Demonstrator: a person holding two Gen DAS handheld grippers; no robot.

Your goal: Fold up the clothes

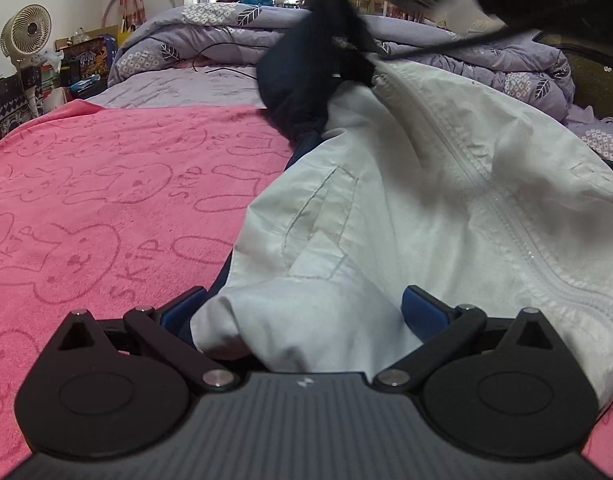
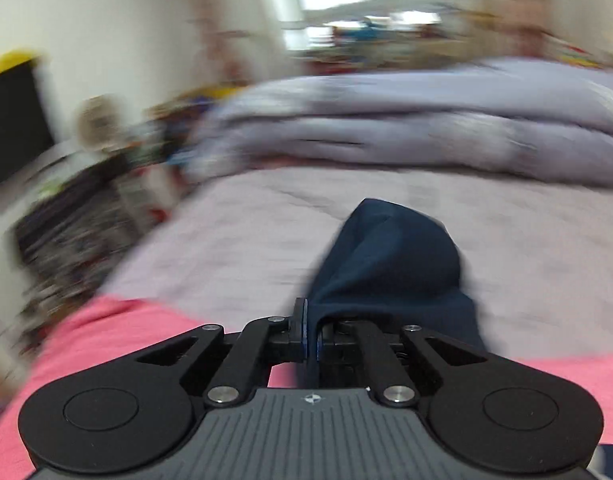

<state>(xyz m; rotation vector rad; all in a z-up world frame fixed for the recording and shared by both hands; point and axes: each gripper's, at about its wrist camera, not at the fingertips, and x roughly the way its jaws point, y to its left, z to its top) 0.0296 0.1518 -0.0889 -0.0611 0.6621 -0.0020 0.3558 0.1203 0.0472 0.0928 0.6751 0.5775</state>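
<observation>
Fingers of right gripper (image 2: 311, 330) pinch dark blue cloth sleeve (image 2: 386, 256); left gripper (image 1: 302, 312) wide open around white zip jacket (image 1: 426, 184) hem. Folding barely begun.

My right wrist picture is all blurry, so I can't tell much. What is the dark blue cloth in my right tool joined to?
Observer: It seems joined to a white zip-front jacket; the dark blue cloth rises from the jacket's far end.
Operator: Where is the jacket lying?
Observer: Partly on a pink towel with bunny outlines.
Operator: And my left tool?
Observer: The left tool stands open, with the jacket's white hem bunched between its fingers.
</observation>
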